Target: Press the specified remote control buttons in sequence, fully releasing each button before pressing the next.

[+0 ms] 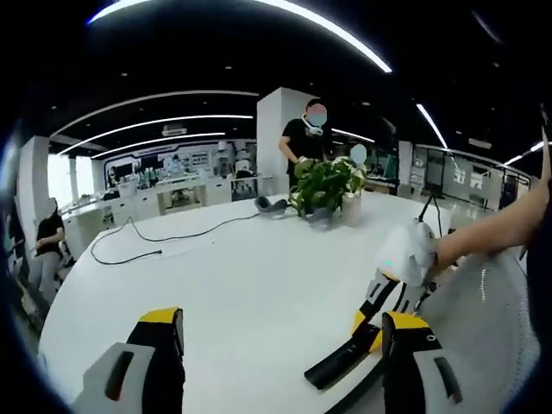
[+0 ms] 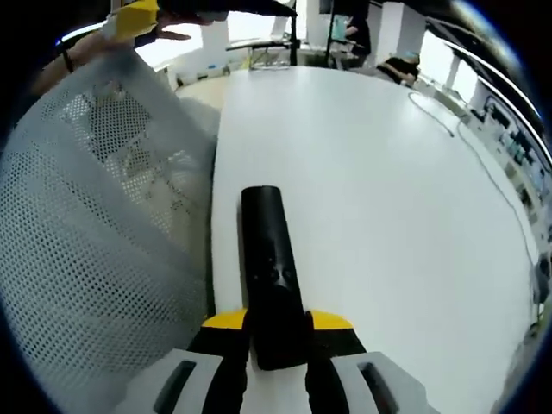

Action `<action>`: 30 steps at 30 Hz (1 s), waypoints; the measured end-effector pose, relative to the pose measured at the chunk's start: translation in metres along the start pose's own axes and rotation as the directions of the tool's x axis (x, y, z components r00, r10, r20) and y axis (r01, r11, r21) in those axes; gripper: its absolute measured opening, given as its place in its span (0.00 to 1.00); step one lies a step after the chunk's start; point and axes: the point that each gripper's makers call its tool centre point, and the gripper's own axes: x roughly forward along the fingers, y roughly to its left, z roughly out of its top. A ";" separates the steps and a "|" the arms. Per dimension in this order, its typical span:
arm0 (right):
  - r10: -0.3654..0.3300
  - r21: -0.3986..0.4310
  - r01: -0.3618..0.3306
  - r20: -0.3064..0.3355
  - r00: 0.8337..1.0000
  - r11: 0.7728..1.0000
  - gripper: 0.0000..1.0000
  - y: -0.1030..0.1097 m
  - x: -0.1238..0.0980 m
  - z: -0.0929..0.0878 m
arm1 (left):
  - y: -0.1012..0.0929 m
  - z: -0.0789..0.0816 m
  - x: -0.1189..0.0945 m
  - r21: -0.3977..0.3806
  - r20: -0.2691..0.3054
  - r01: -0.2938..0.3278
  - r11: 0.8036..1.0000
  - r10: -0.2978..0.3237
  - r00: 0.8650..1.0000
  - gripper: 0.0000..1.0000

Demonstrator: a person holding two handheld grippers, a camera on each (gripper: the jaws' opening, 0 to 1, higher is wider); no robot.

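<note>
The right gripper [image 2: 278,332] has its jaws closed on the near end of the black remote [image 2: 269,259], which lies flat on the white table [image 2: 388,216] and points away from the jaws, close to the table edge and beside a mesh chair back [image 2: 95,241]. The left gripper [image 1: 280,362] has its jaws apart and holds nothing, with the remote just ahead of its right jaw. I judge that no button is pressed yet: next, the left gripper must bring one jaw tip down on the first button while the right keeps the remote steady.
</note>
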 end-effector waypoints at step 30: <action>0.056 -0.125 -0.054 0.013 0.998 0.991 0.20 -0.071 0.002 0.014 | 0.013 0.001 -0.003 -0.017 0.027 -0.039 0.999 0.040 0.999 0.98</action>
